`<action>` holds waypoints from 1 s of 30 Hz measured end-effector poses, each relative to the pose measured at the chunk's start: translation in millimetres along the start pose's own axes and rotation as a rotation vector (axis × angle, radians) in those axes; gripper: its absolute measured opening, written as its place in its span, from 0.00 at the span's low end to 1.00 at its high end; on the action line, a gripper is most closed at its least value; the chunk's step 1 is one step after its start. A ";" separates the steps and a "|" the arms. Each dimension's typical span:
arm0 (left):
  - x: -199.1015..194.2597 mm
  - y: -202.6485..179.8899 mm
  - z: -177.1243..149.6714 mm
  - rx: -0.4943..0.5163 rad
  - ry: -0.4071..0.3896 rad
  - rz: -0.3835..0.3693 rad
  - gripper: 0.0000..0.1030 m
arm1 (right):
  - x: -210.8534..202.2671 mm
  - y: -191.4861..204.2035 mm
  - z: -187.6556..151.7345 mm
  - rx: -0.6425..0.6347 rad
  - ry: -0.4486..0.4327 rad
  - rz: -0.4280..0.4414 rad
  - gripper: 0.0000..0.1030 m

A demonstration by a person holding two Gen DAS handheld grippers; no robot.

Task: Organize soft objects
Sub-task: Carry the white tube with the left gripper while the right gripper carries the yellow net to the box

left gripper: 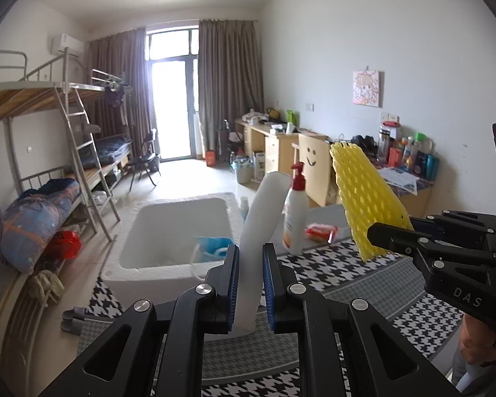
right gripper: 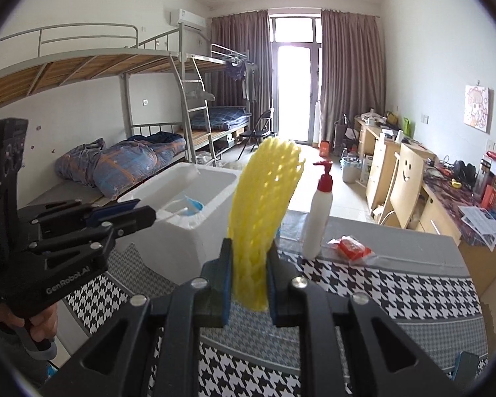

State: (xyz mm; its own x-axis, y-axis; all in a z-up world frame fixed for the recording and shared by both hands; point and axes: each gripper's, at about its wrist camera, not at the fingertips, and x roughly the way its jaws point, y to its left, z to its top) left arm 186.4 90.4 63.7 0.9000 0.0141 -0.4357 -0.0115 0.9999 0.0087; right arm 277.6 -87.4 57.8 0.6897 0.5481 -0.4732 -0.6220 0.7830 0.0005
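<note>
- Left tool (left gripper: 250, 284): blue pads pinching a white foam sheet (left gripper: 263, 218), rolled or folded into a long strip. The strip sticks up and away from the pads, tilted slightly right, top end near the pump bottle.
- Right tool (right gripper: 248, 284): pads clamped on the lower end of a yellow foam fruit net (right gripper: 264, 198). The net stands up out of the pads, fanning wider toward its top.
- In the left wrist view the right tool (left gripper: 377, 233) comes in from the right edge, with the yellow net (left gripper: 363, 198) angled up and left from its tip.
- In the right wrist view the left tool (right gripper: 145, 215) comes in from the left, held by a hand (right gripper: 36, 327) low at the edge. Its tip sits in front of the box, and the white strip is not clearly visible there.
- White foam box (left gripper: 168, 231), open top, sits at the far left end of the tabletop. Inside is something light blue (left gripper: 211, 244) with a white cord or tube; can't tell what it is.
- Tabletop (right gripper: 396, 284) is covered in black-and-white houndstooth cloth with grey panels.
- White pump bottle with a red top (right gripper: 319, 211) stands upright, right of the box.
- Red packet in clear wrap (right gripper: 352, 248) lies just right of the bottle.
- Both foam pieces are lifted clear of the tabletop, short of the box.
</note>
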 end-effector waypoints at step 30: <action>26.9 60.9 15.2 -0.110 0.015 0.163 0.16 | 71.7 25.7 46.5 -0.078 0.072 0.101 0.21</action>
State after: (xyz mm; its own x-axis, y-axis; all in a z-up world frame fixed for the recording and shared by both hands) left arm 216.6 151.6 66.2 0.8759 0.1747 -0.4498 -0.2047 0.9787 -0.0185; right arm 328.2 -14.3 64.9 0.5958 0.5979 -0.5363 -0.7155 0.6984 -0.0163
